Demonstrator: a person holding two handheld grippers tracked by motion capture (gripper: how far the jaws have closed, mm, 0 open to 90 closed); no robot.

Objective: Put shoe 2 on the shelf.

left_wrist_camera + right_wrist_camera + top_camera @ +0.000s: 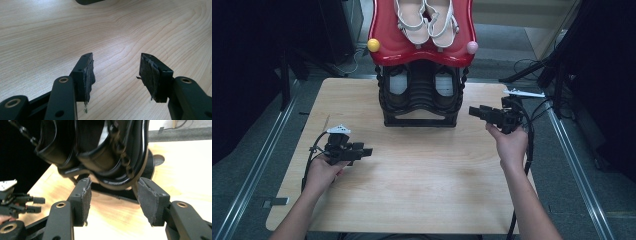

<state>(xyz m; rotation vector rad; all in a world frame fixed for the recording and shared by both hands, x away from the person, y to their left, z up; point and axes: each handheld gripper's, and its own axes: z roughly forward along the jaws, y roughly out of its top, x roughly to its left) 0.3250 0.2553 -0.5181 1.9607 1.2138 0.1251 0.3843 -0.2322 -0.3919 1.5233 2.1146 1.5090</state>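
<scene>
Right gripper (pixel 477 112) is held level beside the lower tier of the shoe rack (pixel 421 60), jaws released, nothing between them. In the right gripper view the black shoes (pixel 82 147) on that tier are seen just beyond the pads (pixel 86 195), apart from them. White sandals (pixel 427 22) are noted on the red upper shelf.

Risk, judged: the rack's beaded post and curved lower rail lie close to the nearest shoe; a jaw could be caught on them, or the light rack shoved across the table (pixel 412 190), if the approach is made at this sideways angle.

Left gripper (pixel 362 150) is held low over bare table, pointed toward the centre, jaws released and empty. Both wrists are kept roughly straight, forearms entering from the near edge.
</scene>
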